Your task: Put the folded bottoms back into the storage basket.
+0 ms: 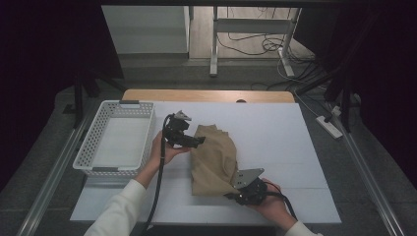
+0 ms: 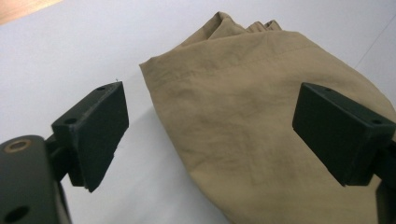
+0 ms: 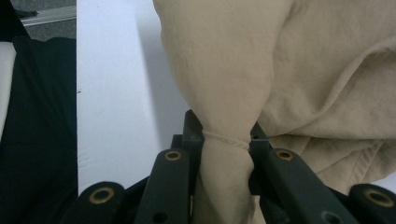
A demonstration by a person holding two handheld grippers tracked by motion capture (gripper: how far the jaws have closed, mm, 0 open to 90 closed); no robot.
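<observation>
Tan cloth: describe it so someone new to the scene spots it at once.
On the white table, right of the white plastic basket, lies the tan cloth, a crumpled bundle near the middle. It is the one soft, coloured thing there: the right claw pinches its near corner, and the open left claw hovers at its far edge.

High view: I get a bright white table [image 1: 275, 147], surroundings near black from 9 to 3 o'clock. Soft overhead light, faint shadows, no glare. Both gripper views sharp on the tan cloth [image 2: 252, 140]; nearest jaw parts at 6 o'clock slightly soft.
</observation>
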